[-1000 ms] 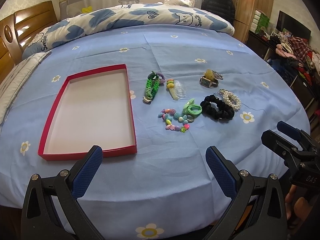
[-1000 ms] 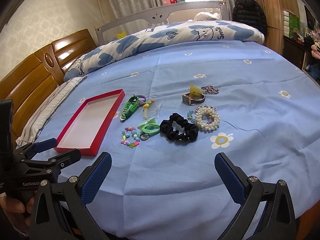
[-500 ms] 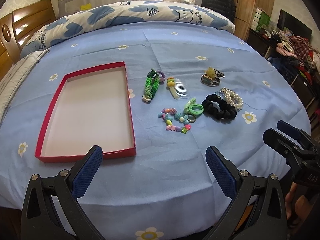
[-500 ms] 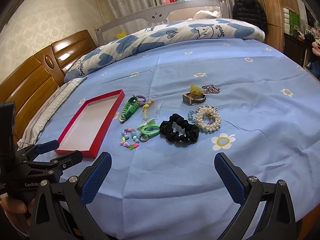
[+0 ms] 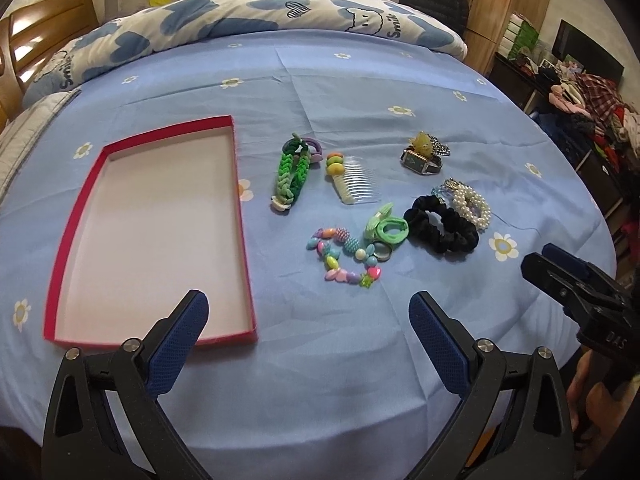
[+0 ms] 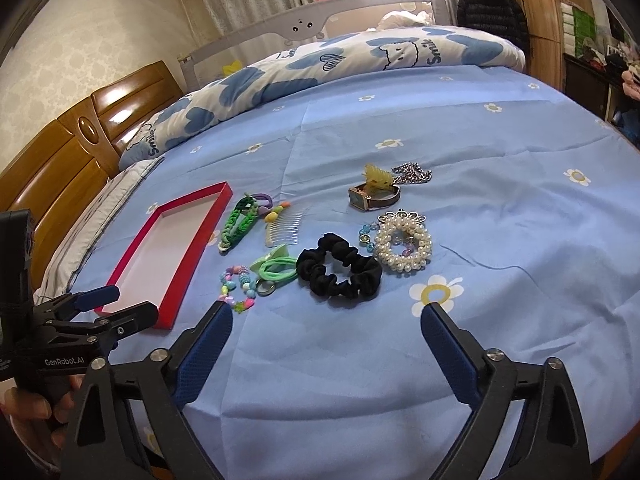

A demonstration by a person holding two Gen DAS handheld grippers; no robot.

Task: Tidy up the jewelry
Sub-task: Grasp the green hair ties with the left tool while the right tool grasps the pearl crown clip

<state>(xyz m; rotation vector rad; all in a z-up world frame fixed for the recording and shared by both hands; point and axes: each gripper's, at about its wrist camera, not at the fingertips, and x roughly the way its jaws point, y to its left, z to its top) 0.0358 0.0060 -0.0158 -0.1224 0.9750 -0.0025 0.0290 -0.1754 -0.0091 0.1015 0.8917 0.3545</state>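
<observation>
**Jewelry layout on the bed, both grippers standing over the near edge**

The red-walled box lid (image 5: 149, 216) is lying empty on the blue flowered bedsheet (image 5: 360, 80), left of the jewelry. Its long axis is running from the near edge of the bed away toward the rolled quilt (image 5: 256, 16).

Ten loose items are lying to the right of the box, one of each:
- green braided bracelet (image 5: 291, 174), long axis roughly parallel to the box;
- purple hair tie (image 5: 314, 148), touching the braid's far end;
- clear hair comb (image 5: 352, 180), teeth pointing right;
- square-faced wristwatch (image 5: 420, 160);
- yellow claw clip (image 5: 424, 142), resting on the watch;
- silver chain (image 6: 412, 172), just behind the clip;
- multicolour bead bracelet (image 5: 344, 256);
- green hair tie with bow (image 5: 386, 226), touching the beads;
- black scrunchie (image 5: 442, 228);
- pearl bracelet (image 5: 472, 206), touching the scrunchie's right side.

The left gripper (image 5: 308, 338) is hovering with its jaws standing wide apart and nothing between them; one blue pad (image 5: 178, 340) is overlapping the box's near right corner in view. The right gripper (image 6: 326, 350) is also holding nothing; its jaws have just been closing slightly yet are standing wide, short of the scrunchie.
</observation>
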